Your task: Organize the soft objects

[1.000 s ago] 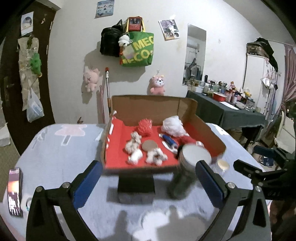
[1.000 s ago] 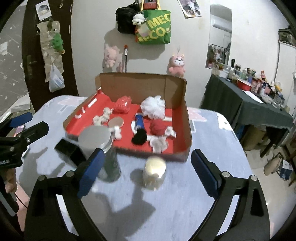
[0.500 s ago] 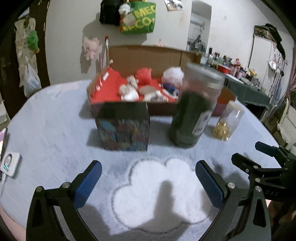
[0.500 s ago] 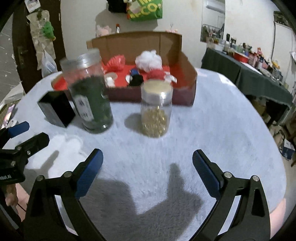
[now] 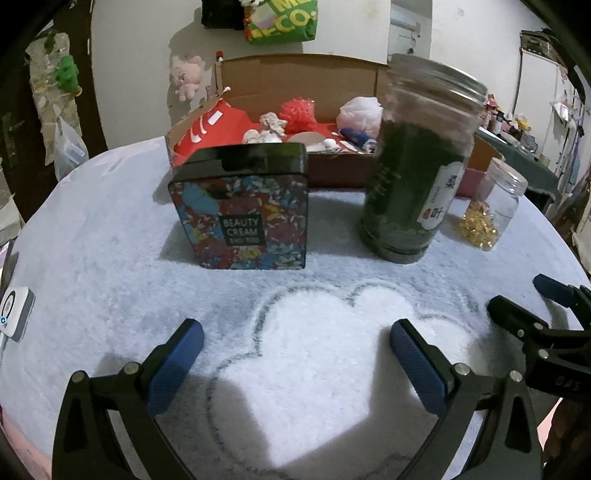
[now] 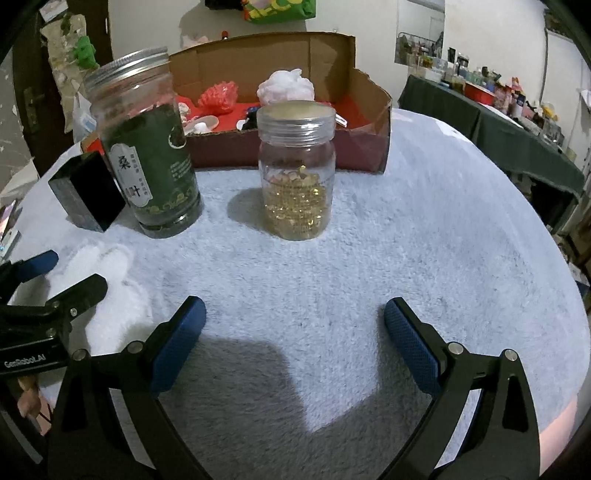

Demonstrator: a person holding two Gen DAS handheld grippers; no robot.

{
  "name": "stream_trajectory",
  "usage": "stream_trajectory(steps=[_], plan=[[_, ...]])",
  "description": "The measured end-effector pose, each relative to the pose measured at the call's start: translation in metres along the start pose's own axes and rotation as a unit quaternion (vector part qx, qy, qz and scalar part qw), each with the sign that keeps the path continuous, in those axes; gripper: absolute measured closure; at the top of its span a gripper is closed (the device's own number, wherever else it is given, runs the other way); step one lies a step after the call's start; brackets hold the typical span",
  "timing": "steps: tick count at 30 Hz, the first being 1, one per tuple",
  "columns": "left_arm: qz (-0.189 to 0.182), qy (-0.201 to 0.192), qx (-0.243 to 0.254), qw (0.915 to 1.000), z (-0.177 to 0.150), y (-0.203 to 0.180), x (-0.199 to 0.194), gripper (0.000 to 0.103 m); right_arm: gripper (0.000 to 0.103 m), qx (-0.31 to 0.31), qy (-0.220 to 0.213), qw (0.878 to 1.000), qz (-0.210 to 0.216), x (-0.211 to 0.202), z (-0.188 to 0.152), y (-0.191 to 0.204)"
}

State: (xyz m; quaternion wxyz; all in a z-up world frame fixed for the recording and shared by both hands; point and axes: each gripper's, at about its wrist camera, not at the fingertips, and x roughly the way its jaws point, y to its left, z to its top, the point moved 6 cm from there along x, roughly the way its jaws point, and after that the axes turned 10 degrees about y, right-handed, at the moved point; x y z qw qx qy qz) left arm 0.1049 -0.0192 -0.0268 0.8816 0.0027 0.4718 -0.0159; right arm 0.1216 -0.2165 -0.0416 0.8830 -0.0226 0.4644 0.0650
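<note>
Two grippers, left gripper and right gripper, hover low over the fleece-covered table, jaws spread, holding nothing. Soft balls (red, white) lie in the cardboard box behind three containers; sorted or awaiting sorting, one cannot tell.

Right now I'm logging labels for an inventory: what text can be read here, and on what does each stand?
"BEAUTY CREAM": the floral tin; the line beneath is too small to read.
"GenRobot.AI": the left gripper's body.
"桑" and "叶": the green jar's label; its small print is blurred.
"ECO": the green bag on the wall, cut off.
Digits on the right gripper: unreadable.
</note>
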Motion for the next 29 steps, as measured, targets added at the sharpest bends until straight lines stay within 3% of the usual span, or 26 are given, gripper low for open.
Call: stream_trajectory(steps=[29], plan=[[0.001, -0.004, -0.008, 1.0000, 0.0044, 0.0052, 0.0006, 0.000, 0.002, -0.001, -0.005, 1.000, -0.012, 0.0008, 0.0004, 0.0009]])
